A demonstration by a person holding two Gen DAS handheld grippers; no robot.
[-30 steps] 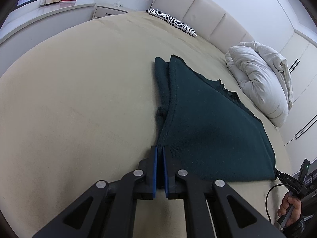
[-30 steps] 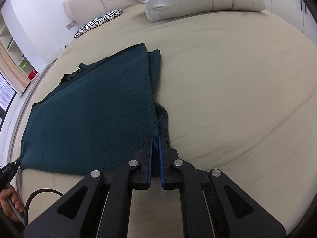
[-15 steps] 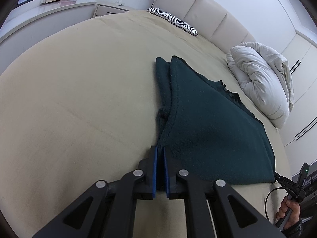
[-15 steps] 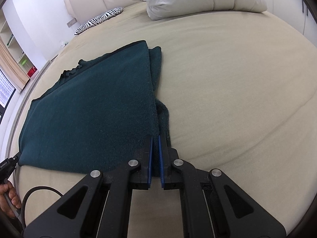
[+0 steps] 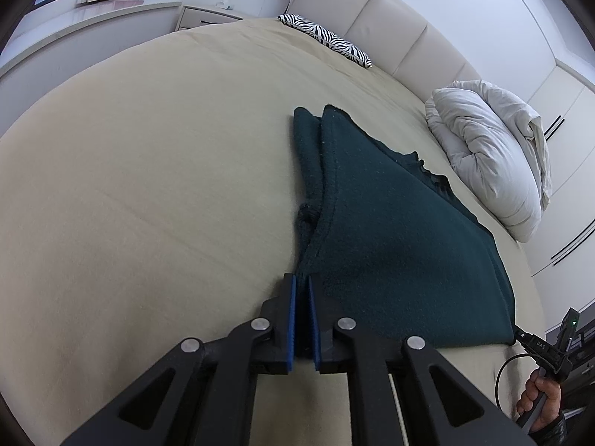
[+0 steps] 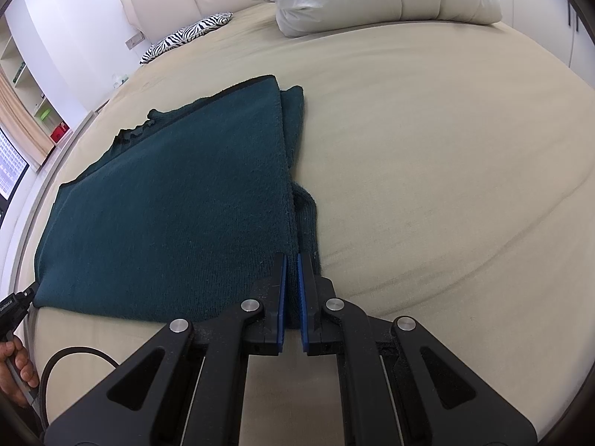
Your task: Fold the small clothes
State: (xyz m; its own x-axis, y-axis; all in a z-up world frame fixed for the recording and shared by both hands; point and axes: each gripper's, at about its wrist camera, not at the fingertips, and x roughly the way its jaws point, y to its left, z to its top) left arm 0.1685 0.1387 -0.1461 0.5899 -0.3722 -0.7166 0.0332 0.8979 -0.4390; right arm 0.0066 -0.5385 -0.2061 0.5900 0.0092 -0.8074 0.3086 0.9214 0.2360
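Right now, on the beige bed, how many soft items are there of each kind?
Dark green knitted garment: 1
Zebra-striped pillow: 1
White bundled duvet: 1
Total: 3, all lying on the beige bed.

Dark teal knit garment (image 5: 390,230), apparently a sweater, lies folded flat.

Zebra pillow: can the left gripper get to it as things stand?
Probably not yet. The left gripper is shut on the green sweater; the zebra pillow lies far across the bare bed, by the headboard.
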